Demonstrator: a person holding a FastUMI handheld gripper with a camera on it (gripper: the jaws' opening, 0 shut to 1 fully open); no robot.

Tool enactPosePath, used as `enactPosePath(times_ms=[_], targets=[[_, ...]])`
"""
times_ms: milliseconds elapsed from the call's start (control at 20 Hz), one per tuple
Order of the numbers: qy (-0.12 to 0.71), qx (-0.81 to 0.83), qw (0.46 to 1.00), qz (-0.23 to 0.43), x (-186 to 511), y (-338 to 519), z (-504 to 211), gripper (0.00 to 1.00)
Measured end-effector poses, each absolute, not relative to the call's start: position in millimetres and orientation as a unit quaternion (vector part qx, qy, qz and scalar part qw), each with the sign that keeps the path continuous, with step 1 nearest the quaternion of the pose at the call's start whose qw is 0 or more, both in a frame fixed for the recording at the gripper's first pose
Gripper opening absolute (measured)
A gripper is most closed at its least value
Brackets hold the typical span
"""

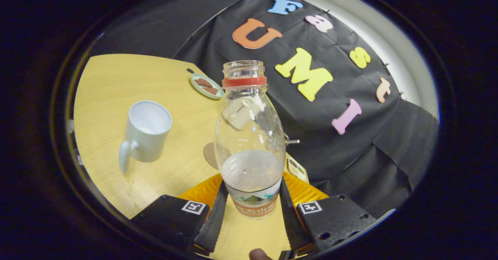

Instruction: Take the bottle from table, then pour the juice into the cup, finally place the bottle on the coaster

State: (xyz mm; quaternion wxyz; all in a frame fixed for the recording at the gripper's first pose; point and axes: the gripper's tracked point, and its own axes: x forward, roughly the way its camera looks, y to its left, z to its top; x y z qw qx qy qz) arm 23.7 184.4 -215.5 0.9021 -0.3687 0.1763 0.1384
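A clear plastic bottle (251,143) with no cap and a red neck ring stands upright between my fingers. It holds a little pale liquid in its lower part. My gripper (252,209) is shut on the bottle, both fingers pressing its labelled base. A white mug (146,135) stands on the wooden table (116,81) to the left of the bottle, handle toward me, with some pale liquid inside. A brown round coaster (211,155) lies flat just beyond the bottle's left side, partly hidden behind it.
A small pale dish (207,85) with brown pieces sits at the table's far edge. A few drops wet the table near the mug's handle. The black cloth wall hangs close behind the table on the right.
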Motion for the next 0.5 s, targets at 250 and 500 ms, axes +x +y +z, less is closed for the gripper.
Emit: enactPosePath(times_ms=[250,500], targets=[[0.167,-0.458,0.864,0.127,33.1,189.0,-226.4,0.73],[0.141,-0.537,0.824,0.114,40.1,191.1,-227.6,0.73]])
